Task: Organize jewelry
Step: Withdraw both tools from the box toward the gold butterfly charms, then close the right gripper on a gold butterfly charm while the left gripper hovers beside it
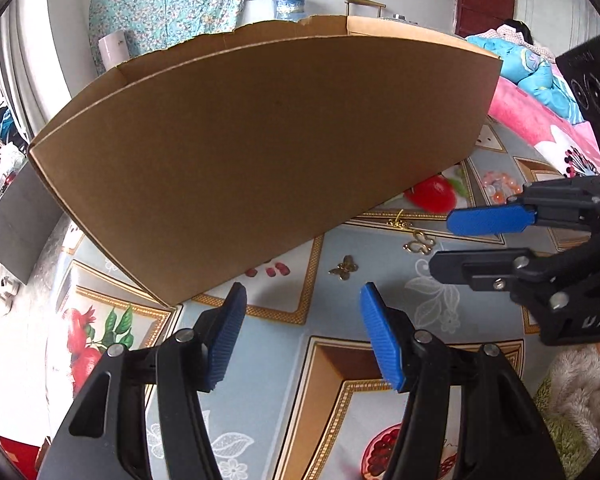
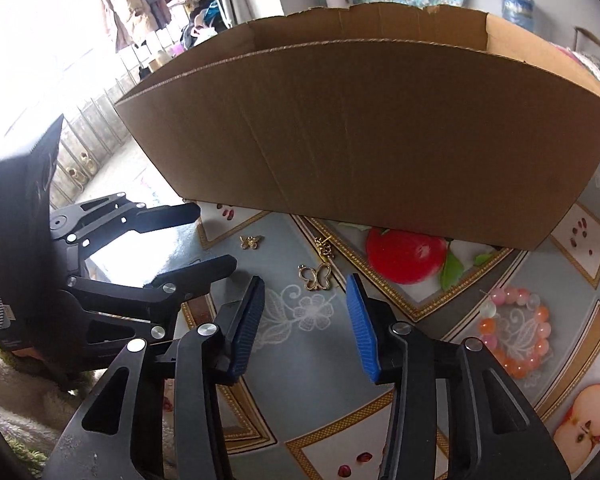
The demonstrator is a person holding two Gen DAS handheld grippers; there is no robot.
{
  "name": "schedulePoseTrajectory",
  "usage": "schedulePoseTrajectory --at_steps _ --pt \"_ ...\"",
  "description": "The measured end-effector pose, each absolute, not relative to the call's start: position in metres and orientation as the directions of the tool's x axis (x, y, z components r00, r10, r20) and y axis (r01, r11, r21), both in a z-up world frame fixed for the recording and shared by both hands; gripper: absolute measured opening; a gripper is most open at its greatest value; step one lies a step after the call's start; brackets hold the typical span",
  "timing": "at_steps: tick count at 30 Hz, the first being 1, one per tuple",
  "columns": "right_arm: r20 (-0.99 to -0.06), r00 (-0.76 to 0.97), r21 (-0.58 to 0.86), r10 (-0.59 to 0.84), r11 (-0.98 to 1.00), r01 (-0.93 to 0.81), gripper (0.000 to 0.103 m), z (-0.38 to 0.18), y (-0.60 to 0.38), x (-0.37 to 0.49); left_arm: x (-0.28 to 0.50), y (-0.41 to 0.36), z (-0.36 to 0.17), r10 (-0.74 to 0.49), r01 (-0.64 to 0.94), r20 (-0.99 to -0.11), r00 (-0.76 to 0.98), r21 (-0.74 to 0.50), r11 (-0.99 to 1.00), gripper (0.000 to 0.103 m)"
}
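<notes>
Jewelry, three gold butterfly charms (image 2: 317, 276) and a bead bracelet (image 2: 514, 332), lies on the bench before the cardboard box (image 2: 360, 128). You're approaching: both tools, left tool (image 1: 302, 328) and right tool (image 2: 306, 320), spread, empty. Next, straddle a charm squarely, then pinch.

Cardboard box (image 1: 260, 132): near wall hides its floor and any contents in both views. Red fruit print (image 1: 432, 194) on the desk cloth: upper part tucked behind the box. Bead bracelet (image 1: 500, 188): partly behind the right tongs (image 1: 460, 244) in the left view. Small gold piece (image 2: 325, 246) by the box: form too small to tell.
</notes>
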State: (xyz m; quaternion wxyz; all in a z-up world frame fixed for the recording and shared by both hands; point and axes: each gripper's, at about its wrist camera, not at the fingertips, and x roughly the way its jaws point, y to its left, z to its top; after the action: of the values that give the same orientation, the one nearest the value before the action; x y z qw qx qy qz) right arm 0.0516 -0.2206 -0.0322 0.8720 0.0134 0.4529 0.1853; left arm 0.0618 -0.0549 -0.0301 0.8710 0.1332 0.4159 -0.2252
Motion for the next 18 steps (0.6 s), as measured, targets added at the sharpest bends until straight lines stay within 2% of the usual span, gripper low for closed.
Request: schedulePoseTrajectory --at_steps 5,10,16,18 --pt "-0.793 0.535 0.136 0.293 0.94 -0.313 0.034 -0.034 -0.21 0.054 0.066 -0.052 -0.03 -0.272 0.49 -0.799 0.537 0.032 0.871 0.058" --pt "-0.796 0.551 0.076 0.252 0.944 -0.322 0.03 -0.034 -0.199 0.057 0.073 -0.051 -0.029 -0.24 0.453 -0.819 0.521 0.027 0.891 0.069" --pt "-0.801 0.567 -0.003 0.194 0.945 -0.328 0.015 -0.034 -0.182 0.058 0.083 -0.051 -0.029 -0.218 0.415 -0.837 0.502 0.012 0.91 0.078" --pt "-0.802 0.563 0.004 0.198 0.945 -0.327 0.013 -0.033 -0.181 0.059 0.084 -0.051 -0.028 -0.213 0.406 -0.838 0.502 0.011 0.914 0.079"
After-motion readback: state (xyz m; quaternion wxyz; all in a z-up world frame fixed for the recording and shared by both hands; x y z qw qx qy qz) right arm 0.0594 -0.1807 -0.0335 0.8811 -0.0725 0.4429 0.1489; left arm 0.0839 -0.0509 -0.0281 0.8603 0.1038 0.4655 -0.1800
